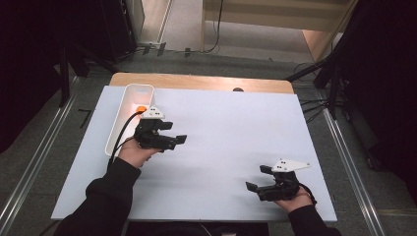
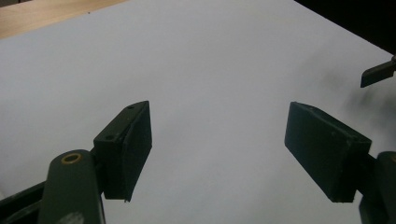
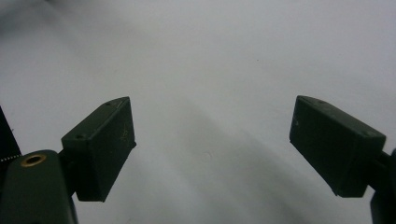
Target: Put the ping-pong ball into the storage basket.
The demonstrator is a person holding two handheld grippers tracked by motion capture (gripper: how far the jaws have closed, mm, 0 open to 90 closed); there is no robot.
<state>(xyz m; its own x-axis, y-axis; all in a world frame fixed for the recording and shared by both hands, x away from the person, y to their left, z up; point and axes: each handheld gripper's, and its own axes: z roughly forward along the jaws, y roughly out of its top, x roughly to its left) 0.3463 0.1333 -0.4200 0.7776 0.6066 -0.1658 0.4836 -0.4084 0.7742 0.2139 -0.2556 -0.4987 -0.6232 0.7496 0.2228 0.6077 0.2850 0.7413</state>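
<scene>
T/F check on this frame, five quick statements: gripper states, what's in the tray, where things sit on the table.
1. The left gripper has its jaws spread wide with nothing between them. True.
2. The right gripper is shut on an orange object. False: its jaws stand apart over the bare white tabletop, holding nothing.
3. The long white plastic tray lies along the table's left edge. True.
4. The small orange object lies on the tabletop between the grippers. False: it sits inside the tray.
5. The two grippers touch each other. False: they are well apart, the left near the tray, the right near the front right corner.
</scene>
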